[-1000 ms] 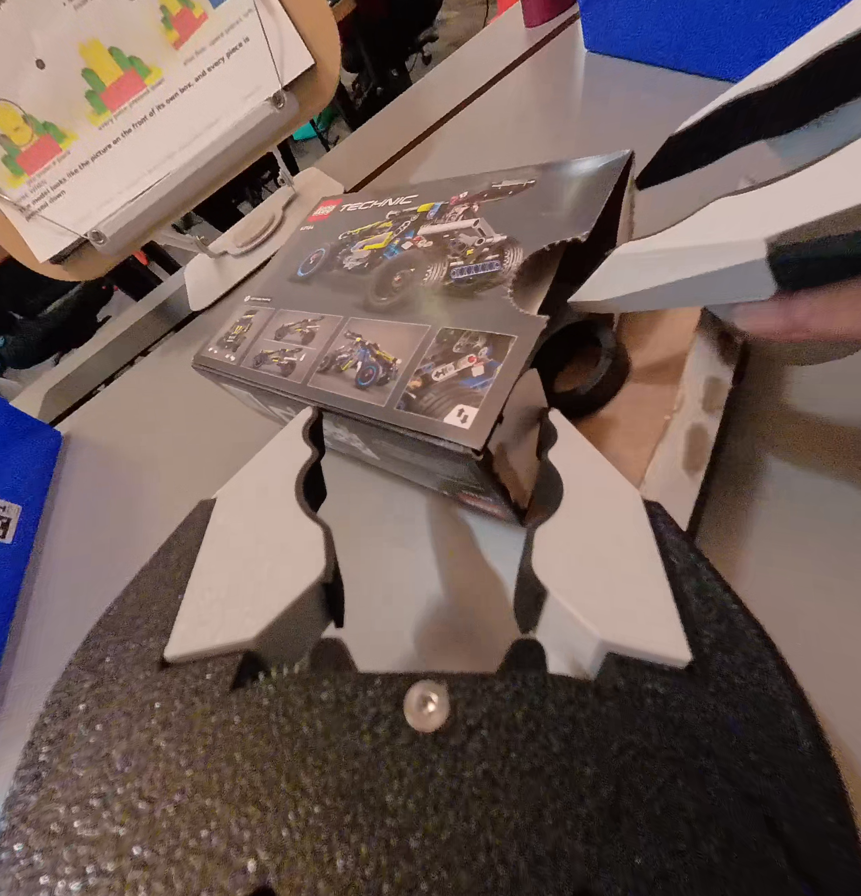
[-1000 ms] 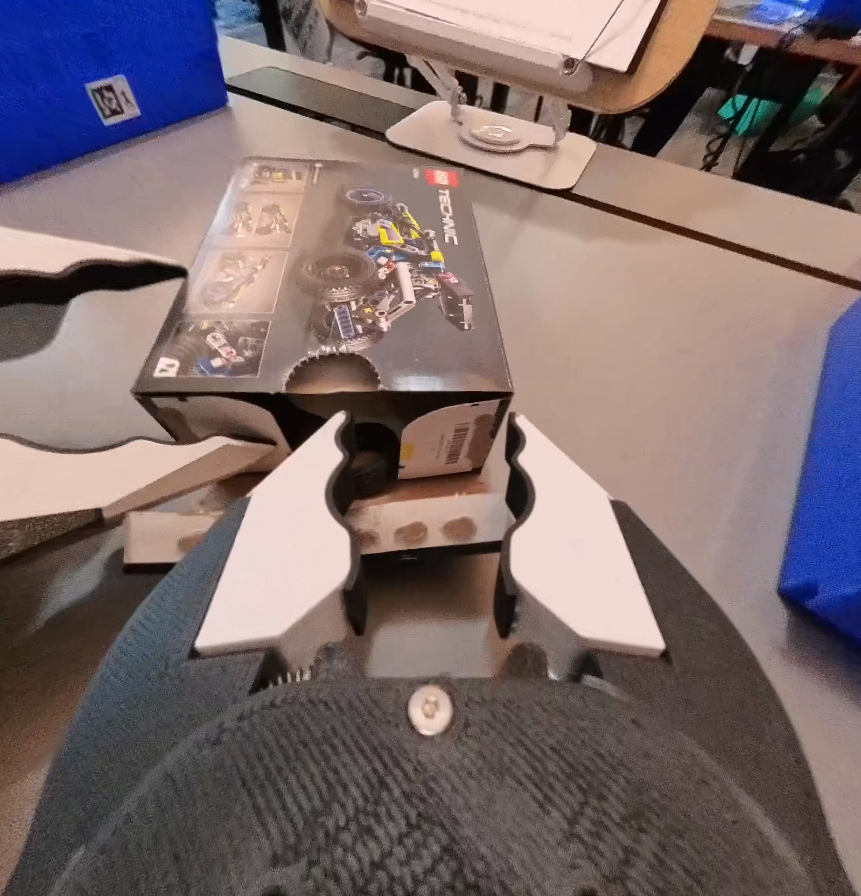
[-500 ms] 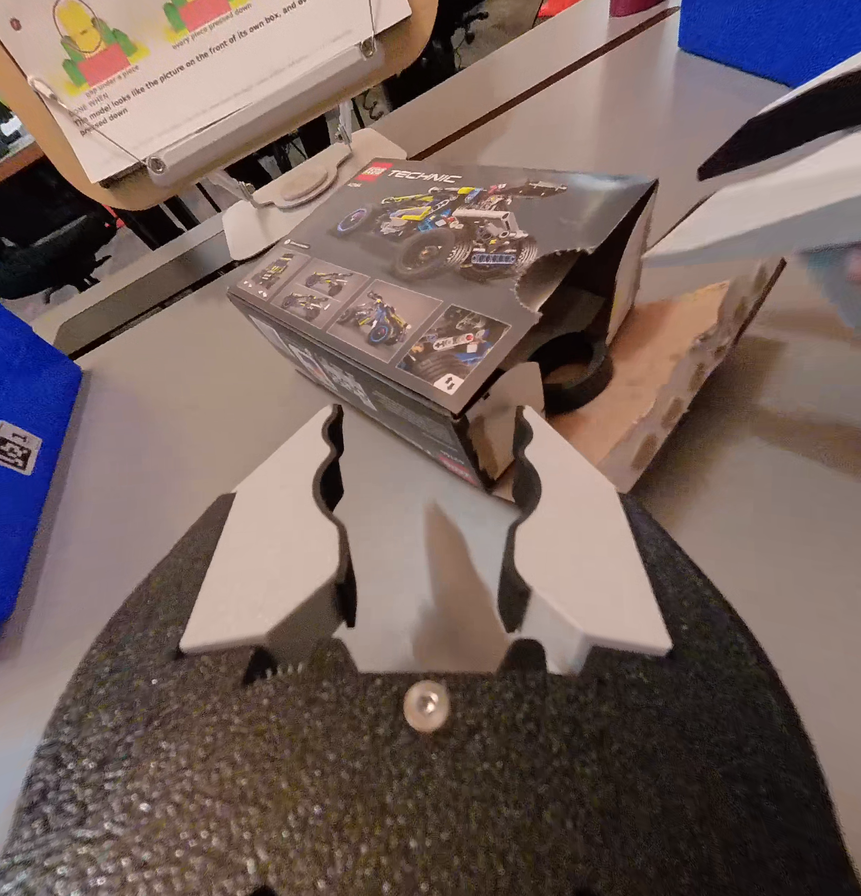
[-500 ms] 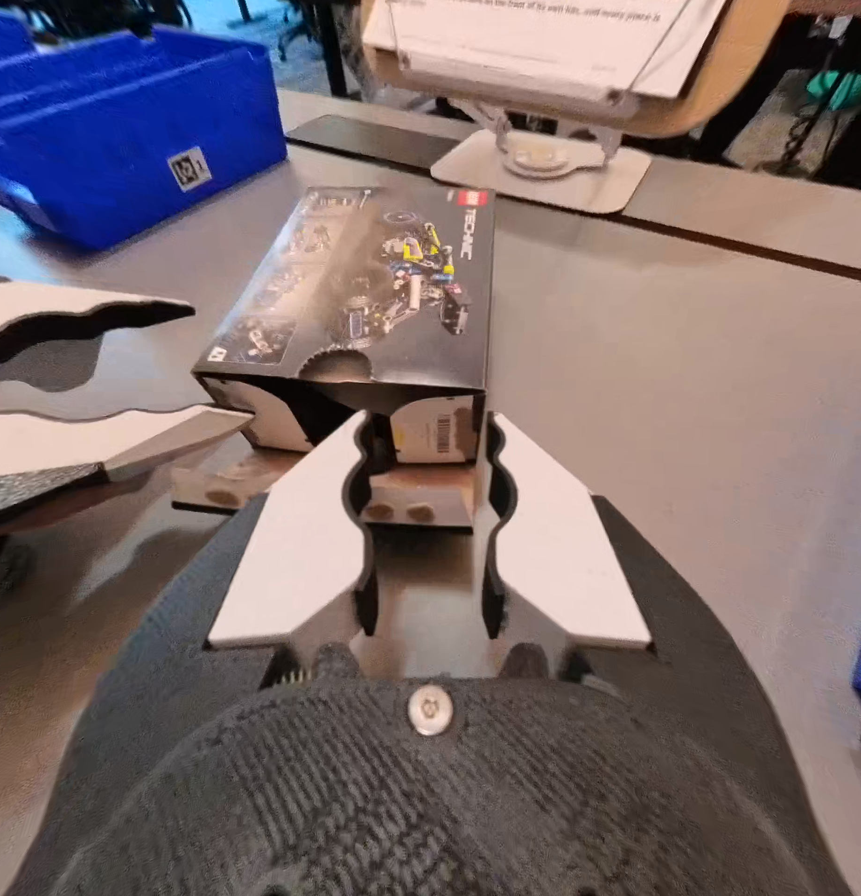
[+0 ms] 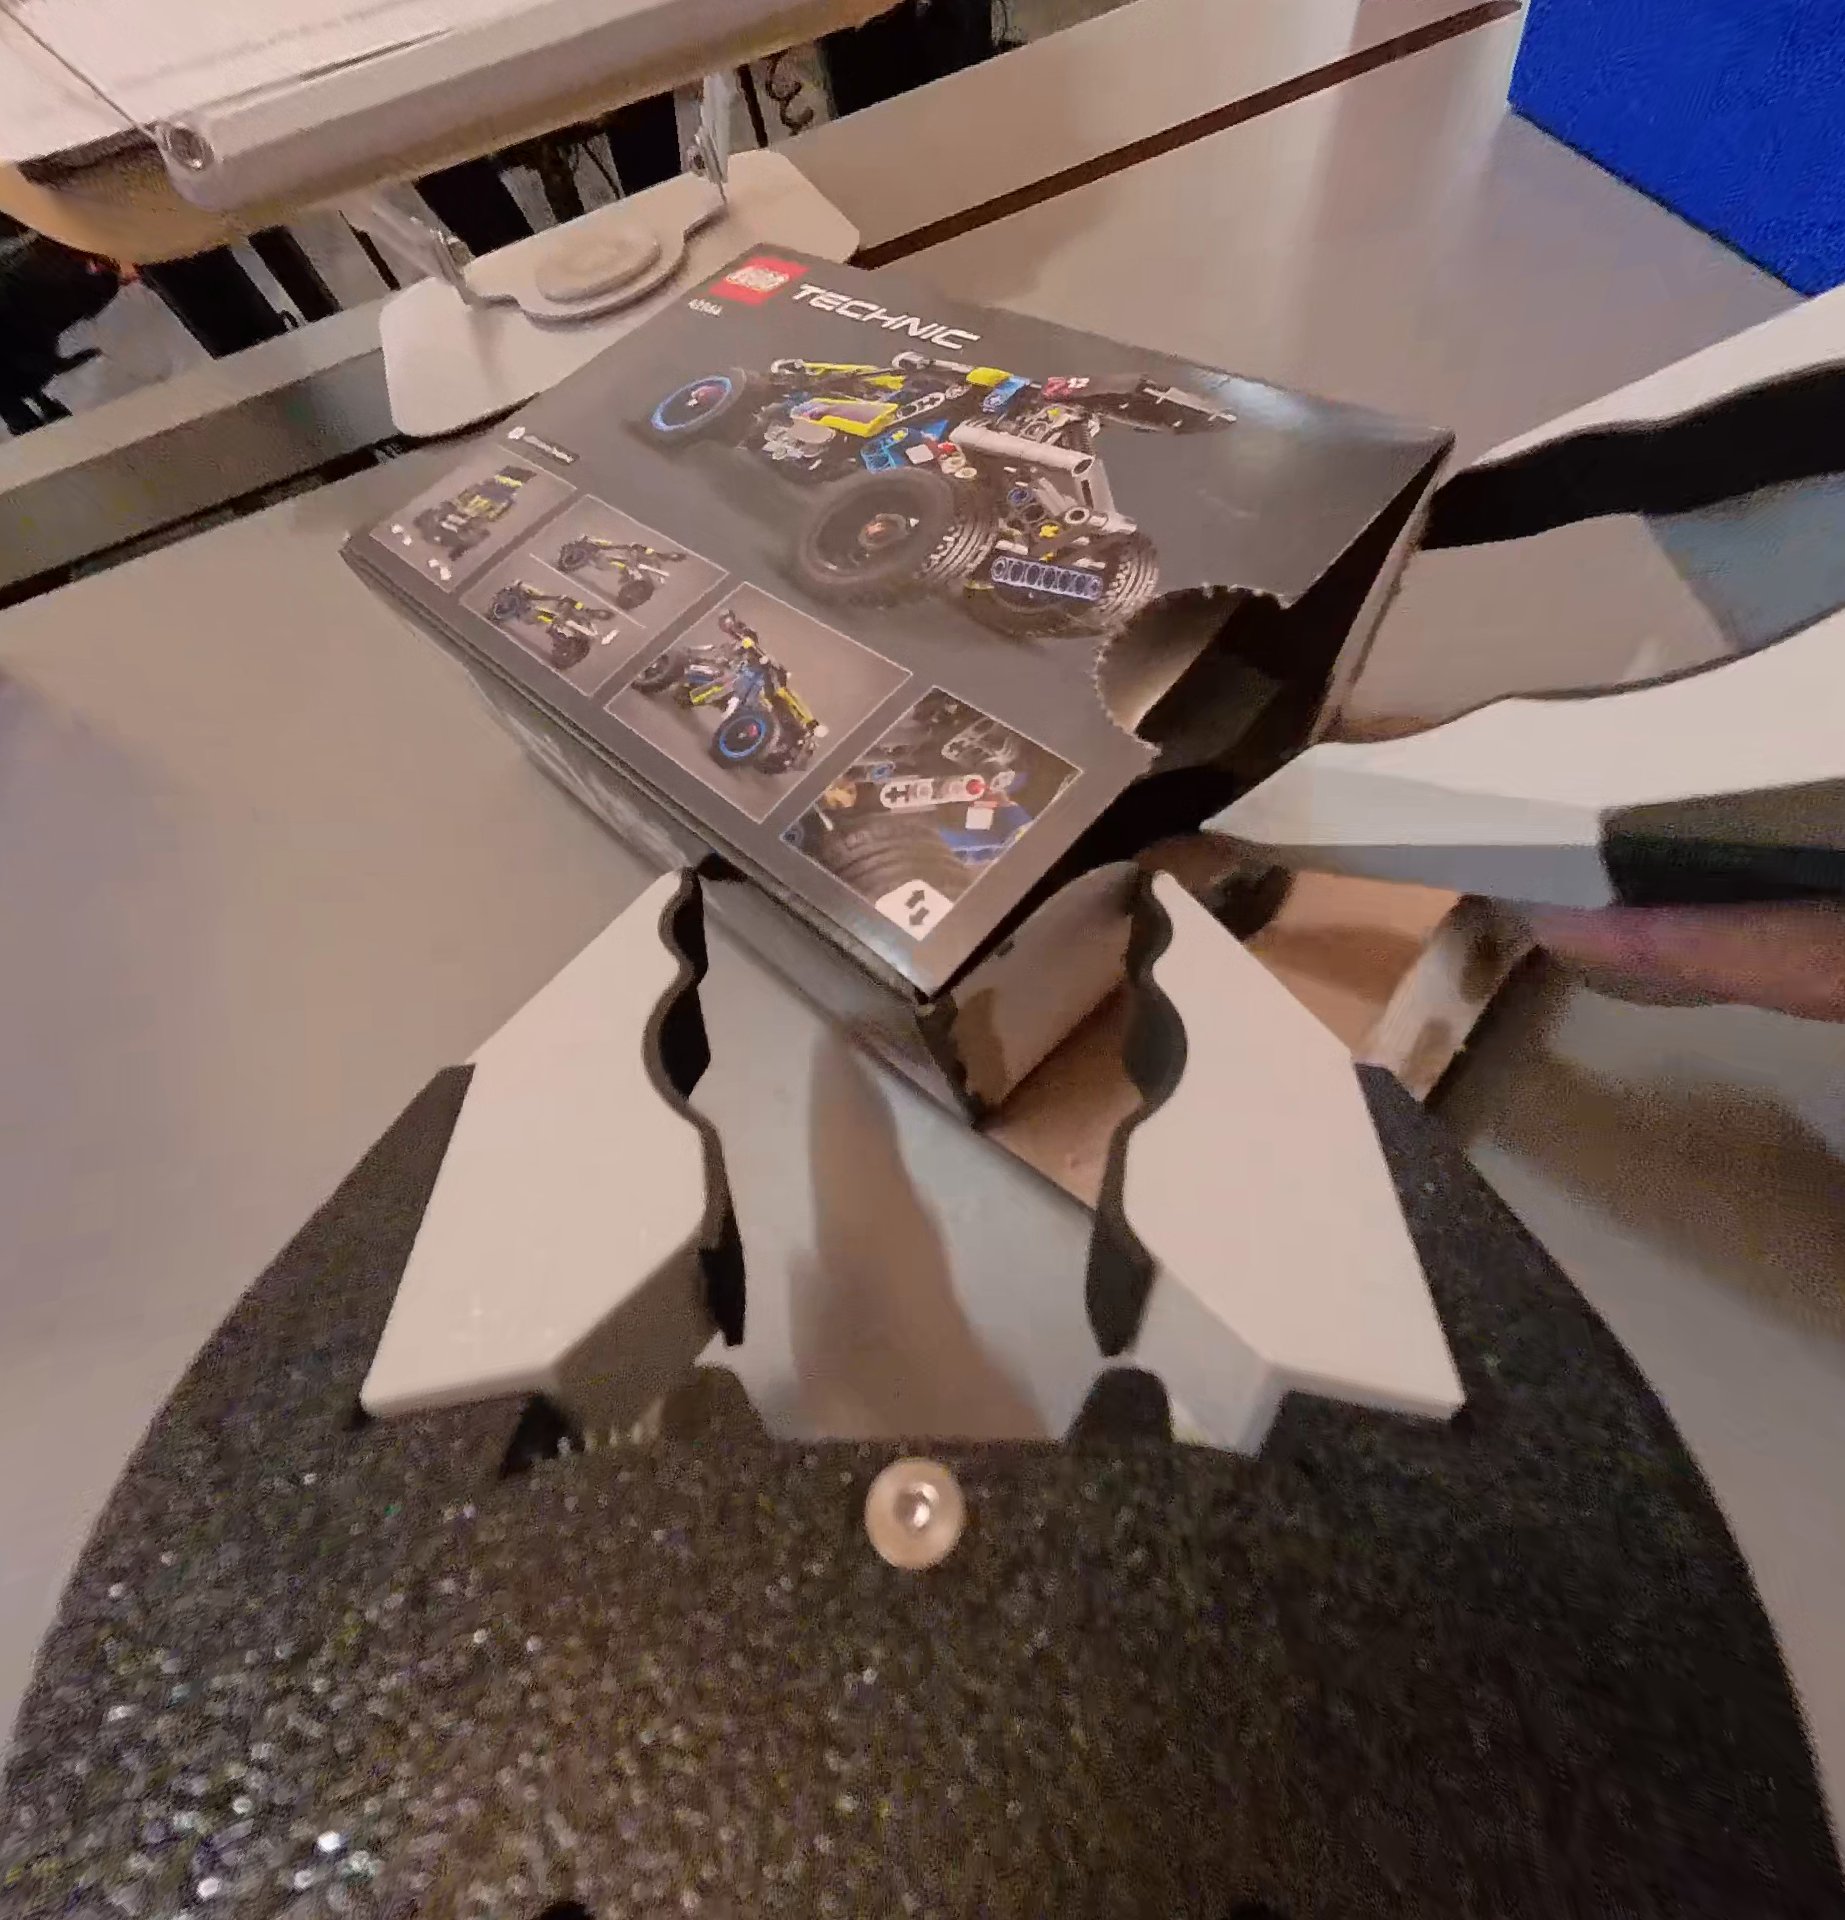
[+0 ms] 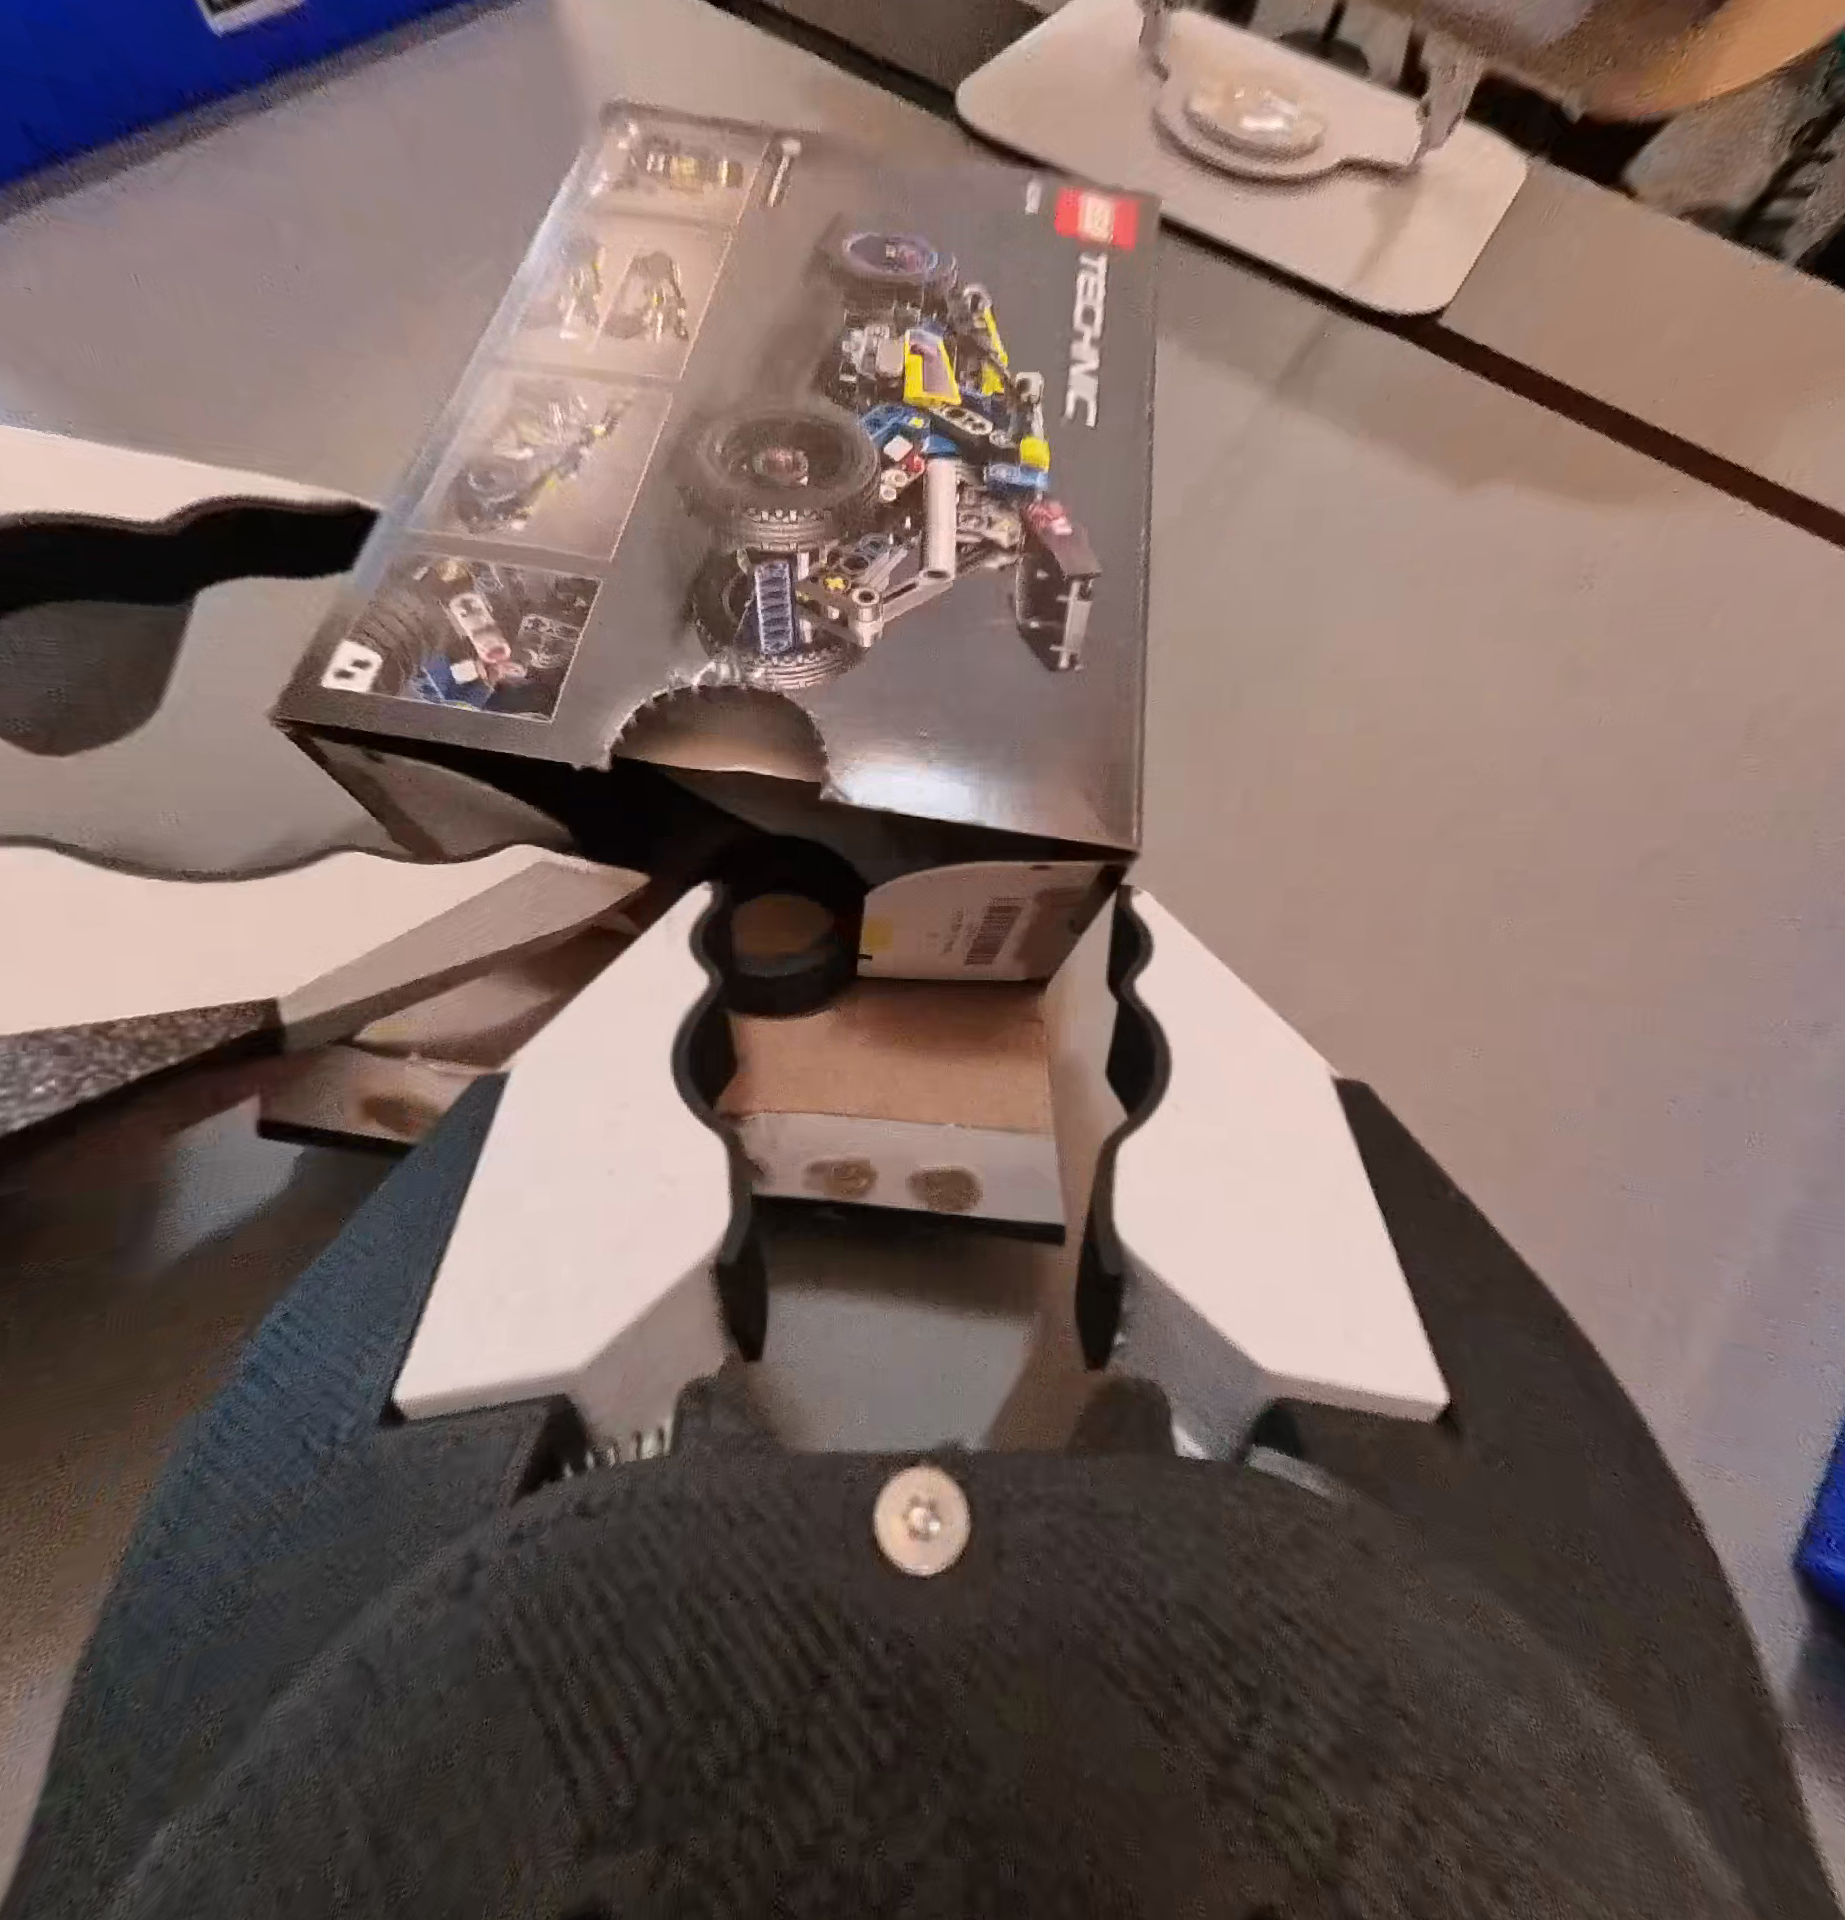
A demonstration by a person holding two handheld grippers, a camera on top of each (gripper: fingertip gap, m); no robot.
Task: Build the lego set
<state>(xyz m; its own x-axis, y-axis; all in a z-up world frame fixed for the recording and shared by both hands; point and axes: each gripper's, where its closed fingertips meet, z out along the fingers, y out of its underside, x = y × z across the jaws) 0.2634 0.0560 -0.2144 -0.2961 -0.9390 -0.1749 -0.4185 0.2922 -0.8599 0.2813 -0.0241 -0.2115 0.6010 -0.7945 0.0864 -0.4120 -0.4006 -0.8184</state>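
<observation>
A dark lego box (image 5: 793,582) lies on the grey table, its torn open end towards me and its brown flap (image 6: 897,1060) folded out flat. A black tyre (image 6: 788,951) sits at the mouth of the box on that flap. My left gripper (image 5: 913,935) is open, with the box's near corner between its fingers. My right gripper (image 6: 913,925) is open in front of the mouth, straddling the flap and tyre. Each gripper shows in the other's view, the right one (image 5: 1520,665) and the left one (image 6: 274,675), both at the open end. The box's inside is dark.
A paper stand's metal base (image 5: 606,260) stands just behind the box and also shows in the right wrist view (image 6: 1261,125). Blue bins sit at the far left (image 6: 118,83), far right (image 5: 1707,125) and near right (image 6: 1843,1507). A person's finger (image 5: 1728,966) shows under the right gripper.
Both grippers have moved in closer to the box's open end. The box corner now sits between the left fingers, and the right fingers reach the flap and tyre.
</observation>
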